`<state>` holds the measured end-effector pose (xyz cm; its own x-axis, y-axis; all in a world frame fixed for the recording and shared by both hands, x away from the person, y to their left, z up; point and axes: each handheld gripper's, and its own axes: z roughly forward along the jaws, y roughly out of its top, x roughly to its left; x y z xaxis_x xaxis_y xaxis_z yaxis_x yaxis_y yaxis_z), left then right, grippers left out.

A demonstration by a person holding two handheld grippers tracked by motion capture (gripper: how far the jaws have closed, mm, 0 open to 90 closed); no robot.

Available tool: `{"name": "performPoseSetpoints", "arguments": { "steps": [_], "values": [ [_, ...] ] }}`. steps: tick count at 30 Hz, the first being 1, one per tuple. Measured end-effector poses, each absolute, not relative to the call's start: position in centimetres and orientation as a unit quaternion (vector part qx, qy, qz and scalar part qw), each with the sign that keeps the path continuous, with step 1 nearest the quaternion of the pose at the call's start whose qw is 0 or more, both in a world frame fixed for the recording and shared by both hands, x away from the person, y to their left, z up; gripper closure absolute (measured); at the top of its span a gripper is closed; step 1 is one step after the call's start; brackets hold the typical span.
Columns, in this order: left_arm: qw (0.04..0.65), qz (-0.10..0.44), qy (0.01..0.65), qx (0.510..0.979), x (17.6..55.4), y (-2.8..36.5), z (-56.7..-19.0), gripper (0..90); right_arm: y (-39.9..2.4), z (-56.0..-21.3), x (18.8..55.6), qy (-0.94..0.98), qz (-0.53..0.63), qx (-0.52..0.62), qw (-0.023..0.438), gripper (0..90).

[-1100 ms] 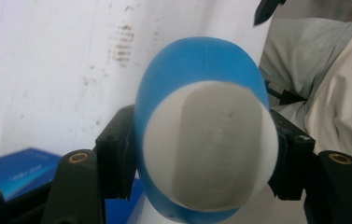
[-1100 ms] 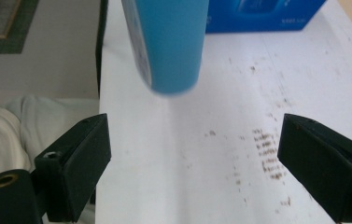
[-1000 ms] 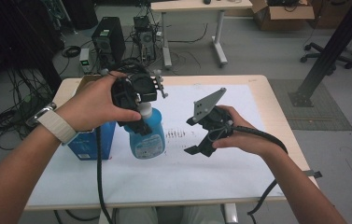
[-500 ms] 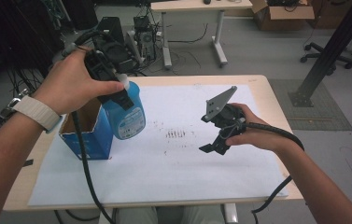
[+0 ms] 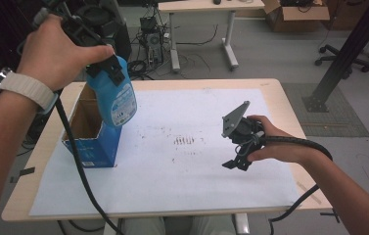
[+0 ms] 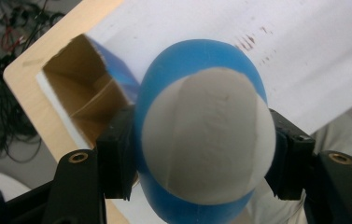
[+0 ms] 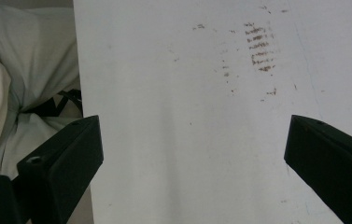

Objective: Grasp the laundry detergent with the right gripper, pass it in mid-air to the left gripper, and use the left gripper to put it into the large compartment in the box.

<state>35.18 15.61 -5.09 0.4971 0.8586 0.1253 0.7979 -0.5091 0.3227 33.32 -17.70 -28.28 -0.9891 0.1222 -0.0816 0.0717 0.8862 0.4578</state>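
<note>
- Blue bottle [image 5: 116,95]: we see it lifted off the worktop [image 5: 275,93], tilted, hanging above the open top of the blue cardboard box [image 5: 91,147] at the left side of the white paper sheet [image 5: 182,176].
- We hold the left claw [image 5: 104,70] high at the upper left of the high view, pinching the bottle at its upper part, one black jaw on each side.
- In the left gripper view we look along the bottle [image 6: 201,140] from its end: a pale rounded face ringed with blue sits squeezed between the two jaws, and the pads press on its sides.
- Behind the bottle in that view we make out the box [image 6: 78,93] with its brown inside and open flaps, standing near the corner of the worktop.
- We keep the right claw [image 5: 236,159] low over the right half of the paper, well apart from bottle and box. Its jaws have just been opening and now stand spread wide, with nothing between them.
- In the right gripper view the sheet [image 7: 164,140] lies bare between the jaws, with a patch of small brown marks [image 7: 257,46] farther off.
- Those same marks [image 5: 184,141] sit near the middle of the sheet in the high view, between the box and our right hand [image 5: 270,144].
</note>
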Motion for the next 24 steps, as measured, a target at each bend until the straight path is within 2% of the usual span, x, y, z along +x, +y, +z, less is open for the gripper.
{"name": "performPoseSetpoints", "arguments": {
  "steps": [10, 24],
  "values": [
    [0.091, 0.161, 0.587, 0.788, 37.2, 18.7, -5.3, 38.0, -18.5, -28.0, 33.5, 0.974, 0.219, 0.046, 0.045, 4.6],
    [0.093, 0.163, 0.639, 0.746, 38.5, 22.0, -7.2, 37.9, -18.8, -27.6, 33.5, 0.976, 0.205, 0.047, 0.047, 5.2]
  ]
}}
